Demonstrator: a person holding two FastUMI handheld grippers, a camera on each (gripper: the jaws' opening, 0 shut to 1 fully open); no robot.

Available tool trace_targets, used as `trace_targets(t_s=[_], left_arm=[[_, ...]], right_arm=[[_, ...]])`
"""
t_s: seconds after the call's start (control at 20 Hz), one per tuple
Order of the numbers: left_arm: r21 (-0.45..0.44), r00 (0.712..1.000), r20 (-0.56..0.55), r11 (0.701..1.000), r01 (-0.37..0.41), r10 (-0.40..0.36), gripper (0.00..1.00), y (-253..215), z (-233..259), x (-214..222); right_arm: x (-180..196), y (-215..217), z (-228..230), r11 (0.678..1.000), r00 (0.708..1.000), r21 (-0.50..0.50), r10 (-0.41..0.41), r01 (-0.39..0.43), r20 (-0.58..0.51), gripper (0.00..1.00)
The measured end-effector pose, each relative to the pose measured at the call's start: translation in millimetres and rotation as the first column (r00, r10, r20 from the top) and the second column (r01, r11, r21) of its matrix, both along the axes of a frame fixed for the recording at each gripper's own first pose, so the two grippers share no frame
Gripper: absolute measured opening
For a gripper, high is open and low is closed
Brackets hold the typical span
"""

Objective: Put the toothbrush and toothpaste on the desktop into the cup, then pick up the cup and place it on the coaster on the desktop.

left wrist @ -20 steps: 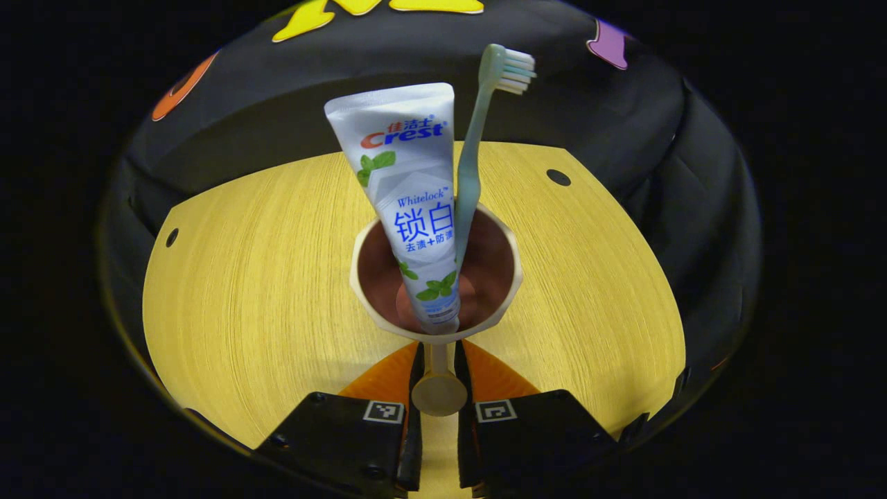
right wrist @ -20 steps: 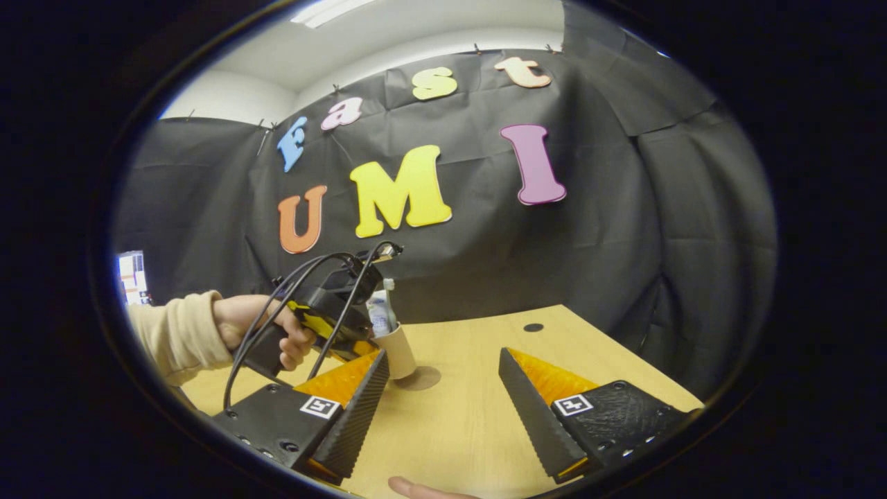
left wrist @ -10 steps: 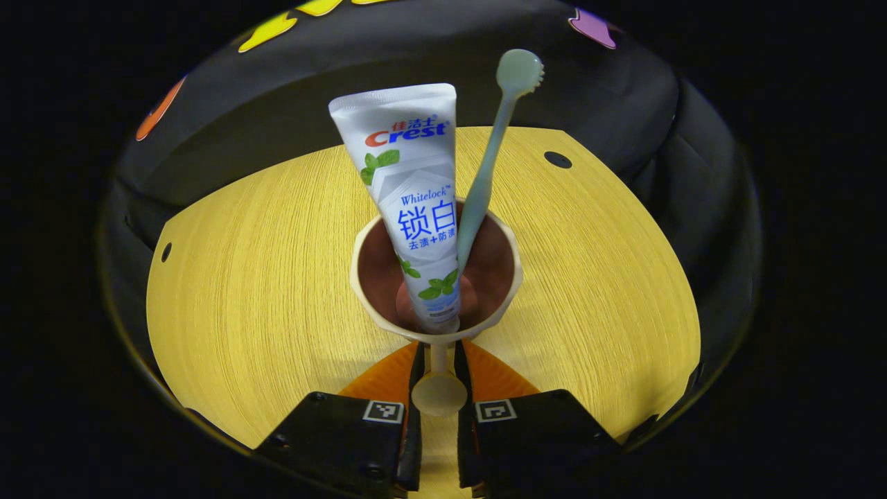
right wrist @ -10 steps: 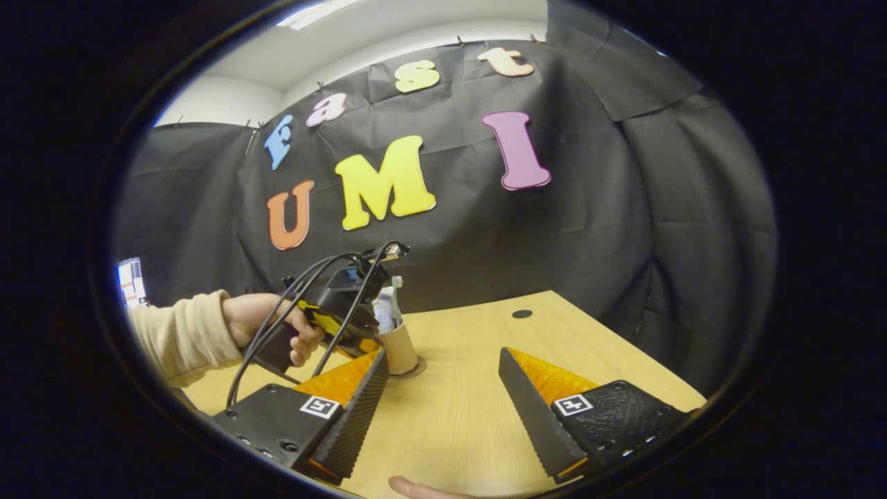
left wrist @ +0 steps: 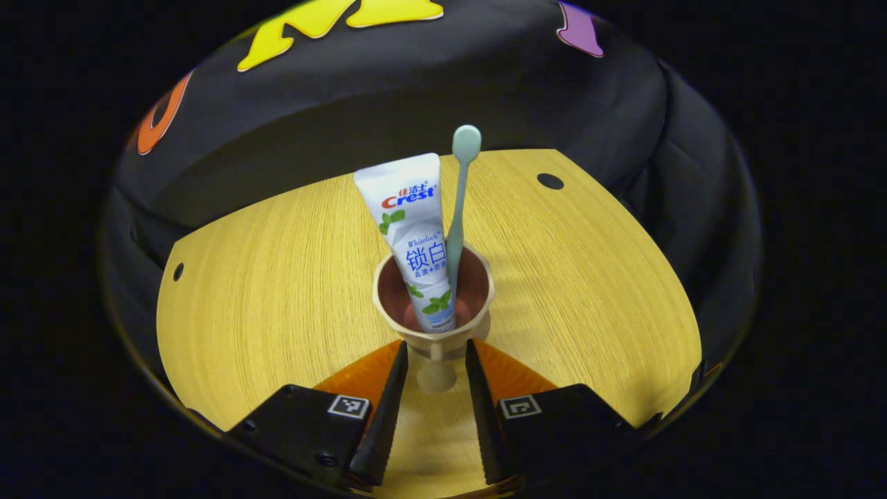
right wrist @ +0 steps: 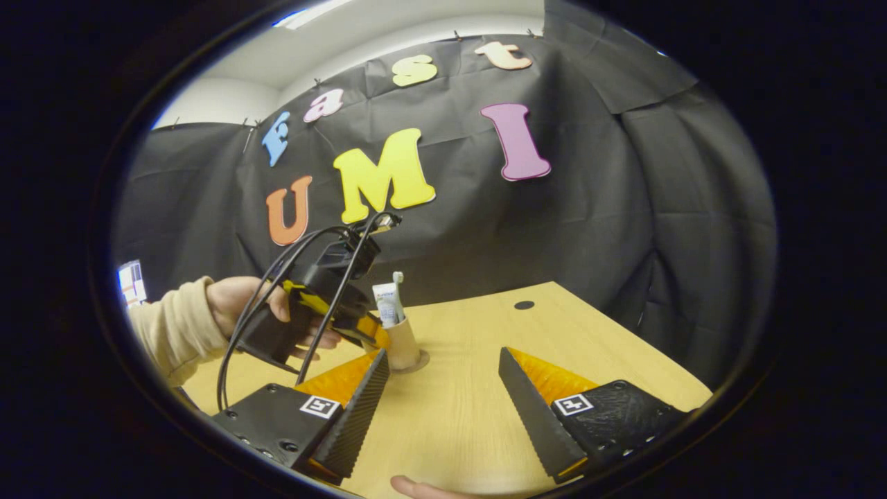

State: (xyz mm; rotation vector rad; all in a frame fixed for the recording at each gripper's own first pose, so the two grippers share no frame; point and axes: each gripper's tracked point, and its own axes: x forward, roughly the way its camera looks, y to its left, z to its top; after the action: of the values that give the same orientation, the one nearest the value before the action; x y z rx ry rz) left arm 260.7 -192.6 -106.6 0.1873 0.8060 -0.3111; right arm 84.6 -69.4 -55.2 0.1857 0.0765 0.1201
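Where wood-grain desk (left wrist: 277,277) spreads, round cup (left wrist: 433,326) stands.

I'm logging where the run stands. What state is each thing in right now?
Cup: upright on the coaster, handle between the left fingers.
Toothpaste: standing in the cup, leaning.
Toothbrush: standing in the cup, head up.
Coaster: under the cup.
Left gripper: open.
Right gripper: open, holding nothing.

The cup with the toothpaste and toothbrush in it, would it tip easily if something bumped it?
Probably yes. The cup is narrow, and the toothpaste and toothbrush stand well above its rim, leaning, so it looks top-heavy. It seems light, so a nudge from the open left gripper might slide or topple it.
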Motion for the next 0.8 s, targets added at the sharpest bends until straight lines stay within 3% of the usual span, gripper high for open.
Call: trace_targets(t_s=[0.1,0.15,0.2,0.25,0.3,0.4,0.8], left_arm=[[-0.037,1.000,0.029,0.999,0.005,-0.004,0.72,-1.8,14.3,-7.0],[-0.047,0.999,0.045,0.999,0.000,0.002,0.87,0.5,21.8,-10.3],[-0.061,0.998,0.062,0.998,0.000,0.003,0.78,1.9,29.7,-14.2],[-0.074,0.997,0.079,0.997,0.000,0.006,0.87,4.9,37.7,-18.5],[-0.084,0.996,0.093,0.996,-0.008,0.015,0.81,9.2,45.0,-22.9],[-0.102,0.993,0.108,0.994,-0.029,0.040,1.00,20.4,57.9,-32.3],[-0.104,0.970,0.220,0.991,-0.081,0.102,0.99,83.8,80.2,-80.3]], right_arm=[[-4.9,8.5,1.7,1.000,1.000,-0.005,0.010,-0.010,0.006,0.96],[-7.7,13.4,2.5,1.000,1.000,-0.015,0.014,-0.014,0.010,0.93],[-10.7,17.3,3.4,0.999,1.000,-0.029,0.015,-0.015,0.012,0.94],[-13.9,21.4,4.0,0.999,1.000,-0.045,0.017,-0.017,0.017,0.93],[-17.6,26.6,5.7,0.998,1.000,-0.058,0.020,-0.019,0.022,0.93],[-24.5,40.0,8.1,0.997,0.999,-0.071,0.029,-0.027,0.025,0.94],[-63.1,83.6,10.2,0.995,0.997,-0.067,0.069,-0.068,0.023,0.96]])
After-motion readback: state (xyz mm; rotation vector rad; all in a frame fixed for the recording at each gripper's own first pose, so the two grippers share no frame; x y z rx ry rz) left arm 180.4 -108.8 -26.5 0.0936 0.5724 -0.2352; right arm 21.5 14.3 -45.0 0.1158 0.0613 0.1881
